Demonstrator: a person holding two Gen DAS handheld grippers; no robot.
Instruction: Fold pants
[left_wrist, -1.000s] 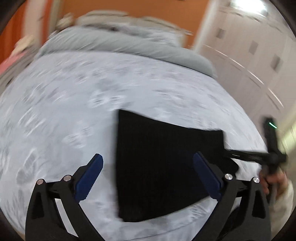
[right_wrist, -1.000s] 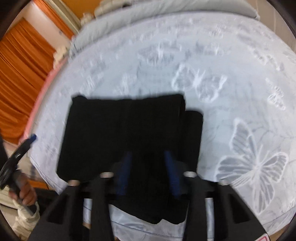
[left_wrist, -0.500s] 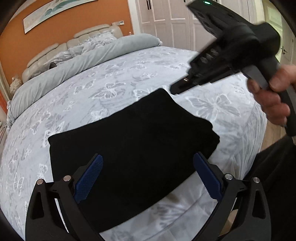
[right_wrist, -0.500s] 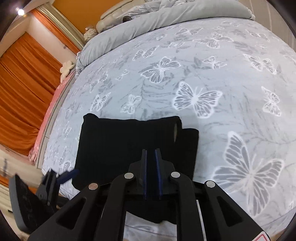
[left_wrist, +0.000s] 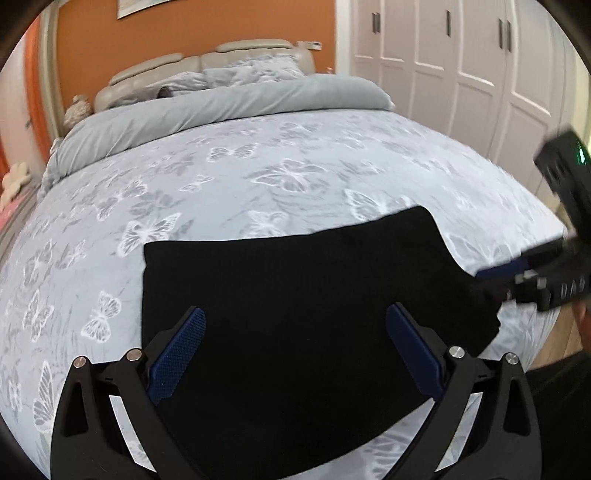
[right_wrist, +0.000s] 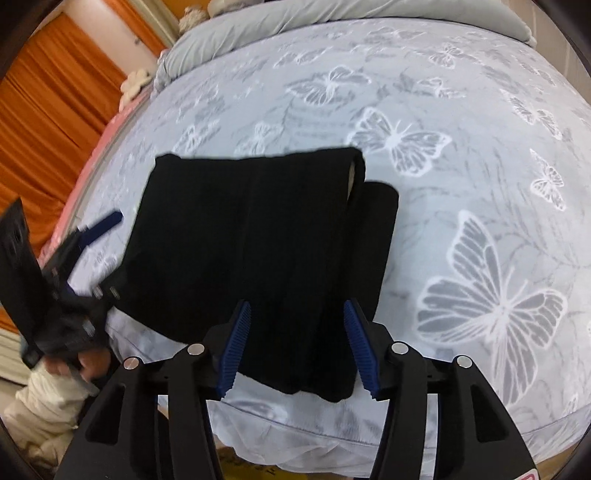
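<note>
Pants (right_wrist: 255, 236), black and folded into a compact rectangle, lie near the foot edge of the bed (right_wrist: 461, 122). Right gripper (right_wrist: 297, 332): jaws just opened, blue pads apart, hovering over the fold's near edge without pressing it. Left gripper (left_wrist: 295, 343): jaws spread wide above the cloth, holding nothing. Butterfly-print bedspread (left_wrist: 258, 173) beneath; grey duvet (left_wrist: 229, 107) bunched at the headboard.

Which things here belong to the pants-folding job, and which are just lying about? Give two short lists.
Belong to the job:
- black pants, folded, lying on the bed
- left gripper, open
- right gripper, jaws just opened, nothing pressed between the pads

Just lying about:
- butterfly bedspread
- grey duvet
- orange curtain
- white wardrobe
</note>
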